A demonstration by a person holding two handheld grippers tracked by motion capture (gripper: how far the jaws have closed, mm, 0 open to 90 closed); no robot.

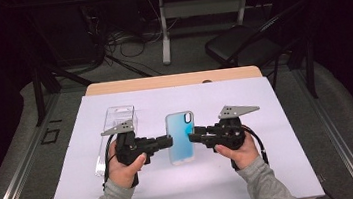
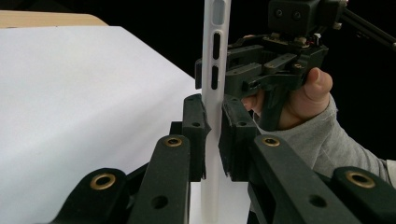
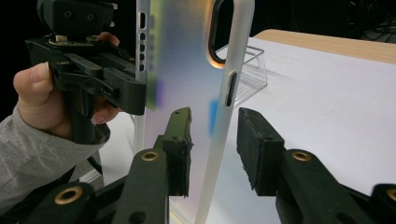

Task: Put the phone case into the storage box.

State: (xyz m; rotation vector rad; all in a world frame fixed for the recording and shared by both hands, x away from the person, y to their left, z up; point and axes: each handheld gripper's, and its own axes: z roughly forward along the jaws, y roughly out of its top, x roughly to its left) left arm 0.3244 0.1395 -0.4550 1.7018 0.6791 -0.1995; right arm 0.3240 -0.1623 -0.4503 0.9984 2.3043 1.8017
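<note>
High view: phone case [image 1: 181, 137] is standing on edge on the white sheet [image 1: 267, 119], just right of the clear plastic box [image 1: 117, 124]. Left gripper [image 1: 170, 141] is clamping its left edge — right gripper [image 1: 192, 137] is straddling the opposite edge, jaws apart, pads not pressing.

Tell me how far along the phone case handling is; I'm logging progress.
Done: the phone case is out of the clear plastic box and upright, the left gripper clamped on one edge. In hand: the right gripper straddles the opposite edge, jaws not yet pressing. Left: closing that grip.
</note>
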